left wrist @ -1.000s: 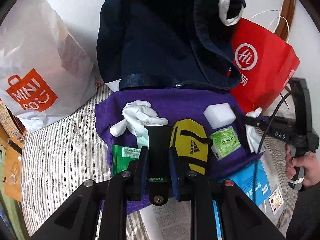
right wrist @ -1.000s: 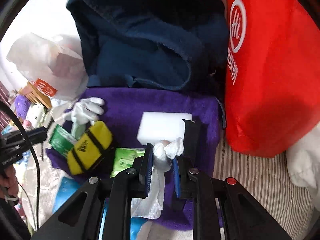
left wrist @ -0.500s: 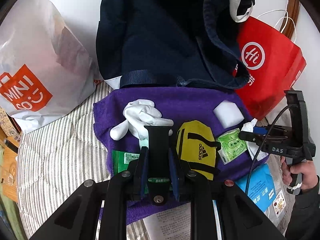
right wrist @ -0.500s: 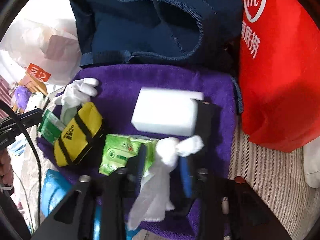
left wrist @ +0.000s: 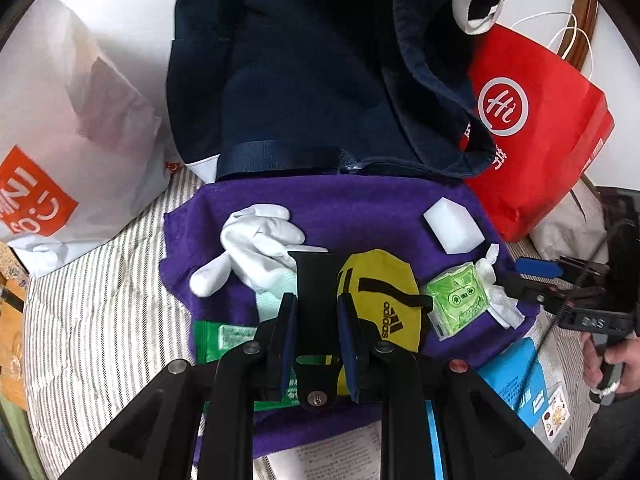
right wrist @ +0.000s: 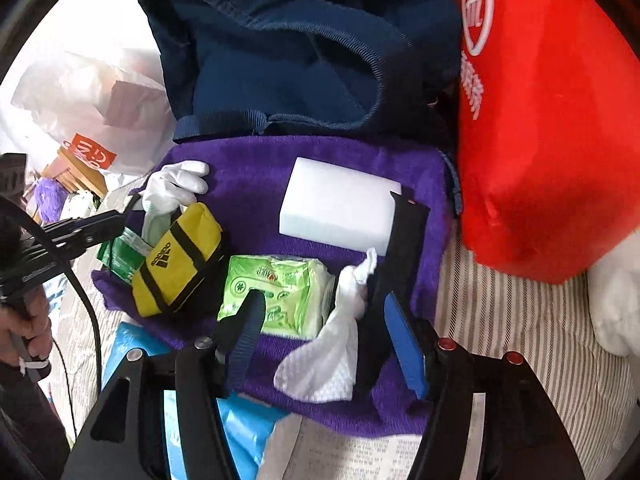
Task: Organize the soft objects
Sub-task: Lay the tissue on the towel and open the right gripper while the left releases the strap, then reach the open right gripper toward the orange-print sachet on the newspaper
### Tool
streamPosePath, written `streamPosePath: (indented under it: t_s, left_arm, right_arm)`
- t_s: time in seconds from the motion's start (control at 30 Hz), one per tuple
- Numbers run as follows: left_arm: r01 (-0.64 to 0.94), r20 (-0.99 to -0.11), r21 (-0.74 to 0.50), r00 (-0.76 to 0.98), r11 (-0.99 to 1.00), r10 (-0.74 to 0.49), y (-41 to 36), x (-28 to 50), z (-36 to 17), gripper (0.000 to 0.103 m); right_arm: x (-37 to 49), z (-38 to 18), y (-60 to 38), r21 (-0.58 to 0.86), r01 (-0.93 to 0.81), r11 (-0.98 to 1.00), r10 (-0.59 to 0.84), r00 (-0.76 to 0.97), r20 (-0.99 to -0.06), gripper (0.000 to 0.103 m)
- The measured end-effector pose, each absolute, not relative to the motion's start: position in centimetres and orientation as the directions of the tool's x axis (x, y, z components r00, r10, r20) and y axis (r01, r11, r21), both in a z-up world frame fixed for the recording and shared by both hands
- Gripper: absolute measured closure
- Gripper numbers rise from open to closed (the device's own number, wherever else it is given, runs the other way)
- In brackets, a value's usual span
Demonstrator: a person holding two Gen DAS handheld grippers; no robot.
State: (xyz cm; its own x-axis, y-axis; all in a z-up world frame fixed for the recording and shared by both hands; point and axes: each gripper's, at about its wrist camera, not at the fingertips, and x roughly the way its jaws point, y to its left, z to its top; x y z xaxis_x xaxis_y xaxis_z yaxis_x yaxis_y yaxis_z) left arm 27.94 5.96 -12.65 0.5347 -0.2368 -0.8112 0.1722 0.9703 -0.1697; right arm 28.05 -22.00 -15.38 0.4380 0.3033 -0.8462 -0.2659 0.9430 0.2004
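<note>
Soft objects lie on purple towel (left wrist: 360, 208) over striped bedding (left wrist: 100, 300).

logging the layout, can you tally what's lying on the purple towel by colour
white: 3 (glove, sponge block, crumpled tissue)
green: 2 (light green tissue pack, dark green packet)
yellow: 1 (yellow pouch)
total: 6 on the purple towel
</note>
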Motion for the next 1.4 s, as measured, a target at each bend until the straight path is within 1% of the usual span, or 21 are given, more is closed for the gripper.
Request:
streamPosePath:
  t_s: [0.23, 0.57, 0.63, 0.67, 0.7, 0.73, 0.8, 1.2, 1.23, 1.3, 1.4]
  left_arm:
    - [0.186, -0.826, -0.161, 0.512, 0.969, -0.235, 4.7, 29.8, -13.5, 0.083]
    - [0.158, -0.856, -0.182, 0.461, 0.971, -0.235, 3.9, 31.8, -15.8, 0.082]
    - [0.152, -0.861, -0.185, 0.45, 0.971, -0.235, 3.7, 31.9, -15.8, 0.075]
    - [0.147, -0.863, -0.189, 0.448, 0.971, -0.236, 3.7, 31.9, -15.8, 0.061]
    - [0.14, -0.862, -0.196, 0.447, 0.97, -0.239, 3.7, 31.9, -15.8, 0.042]
    - [0.129, -0.861, -0.206, 0.446, 0.97, -0.243, 3.8, 31.8, -15.7, 0.038]
    - [0.104, -0.863, -0.206, 0.45, 0.973, -0.231, 4.0, 31.5, -15.4, 0.038]
    - [0.113, -0.842, -0.155, 0.505, 0.981, -0.192, 4.2, 26.4, -11.1, 0.038]
    - [0.112, -0.84, -0.15, 0.51, 0.982, -0.186, 4.3, 25.8, -10.7, 0.038]
    - [0.118, -0.833, -0.151, 0.52, 0.981, -0.191, 4.4, 24.6, -10.2, 0.038]
    - [0.125, -0.828, -0.139, 0.53, 0.982, -0.184, 4.5, 22.6, -9.5, 0.038]
  right_arm:
    - [25.0, -13.3, -23.9, 0.222, -0.235, 0.946, 0.314, 0.499, -0.808, 0.041]
    - [19.8, -12.6, -27.9, 0.244, -0.16, 0.956, 0.292, 0.516, -0.805, 0.041]
    - [18.9, -12.7, -28.8, 0.248, -0.143, 0.958, 0.286, 0.518, -0.806, 0.041]
    - [18.6, -12.7, -29.0, 0.253, -0.134, 0.958, 0.285, 0.519, -0.806, 0.041]
    - [18.2, -12.7, -29.3, 0.26, -0.125, 0.958, 0.286, 0.521, -0.804, 0.041]
    - [17.7, -12.7, -29.8, 0.27, -0.114, 0.956, 0.289, 0.521, -0.803, 0.041]
    - [16.9, -12.8, -30.3, 0.274, -0.103, 0.956, 0.286, 0.519, -0.805, 0.04]
    - [12.5, -13.6, -31.1, 0.246, -0.083, 0.966, 0.254, 0.499, -0.829, 0.04]
    - [11.9, -13.7, -31.0, 0.23, -0.083, 0.97, 0.241, 0.496, -0.834, 0.04]
    - [10.9, -14.3, -30.9, 0.224, -0.083, 0.971, 0.236, 0.485, -0.842, 0.035]
    - [9.3, -15.7, -30.7, 0.229, -0.08, 0.97, 0.24, 0.453, -0.858, 0.033]
